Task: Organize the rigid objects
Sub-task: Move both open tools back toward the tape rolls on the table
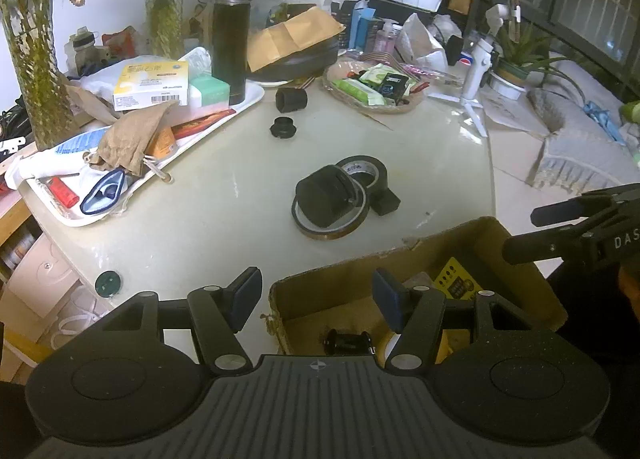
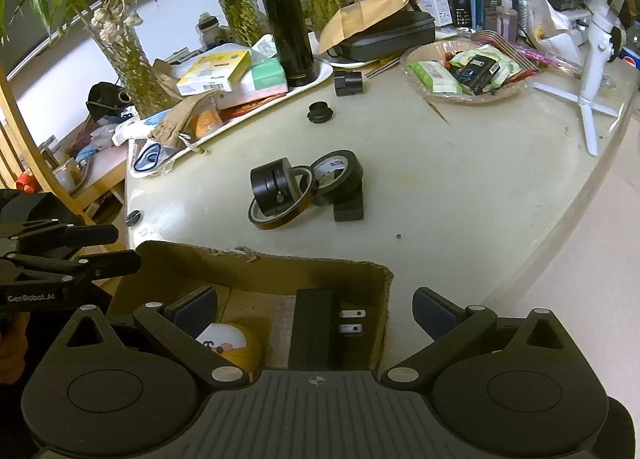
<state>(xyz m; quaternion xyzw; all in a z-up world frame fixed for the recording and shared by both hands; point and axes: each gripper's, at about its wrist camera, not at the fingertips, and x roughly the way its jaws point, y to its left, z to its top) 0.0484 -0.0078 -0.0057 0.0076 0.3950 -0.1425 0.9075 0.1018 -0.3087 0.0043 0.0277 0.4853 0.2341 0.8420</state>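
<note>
A cardboard box stands at the near table edge; in it lie a black plug adapter, a yellow round case, a yellow packet and a small black spool. Mid-table lie a black cylinder on an amber tape roll, a black tape roll and a small black block. Farther off lie a black cap and a black block. My left gripper is open over the box's left wall. My right gripper is open and empty above the box.
A white tray of boxes, a pouch and a black flask sits at the left. A wicker bowl of packets and a white tripod stand at the right. Vases line the back.
</note>
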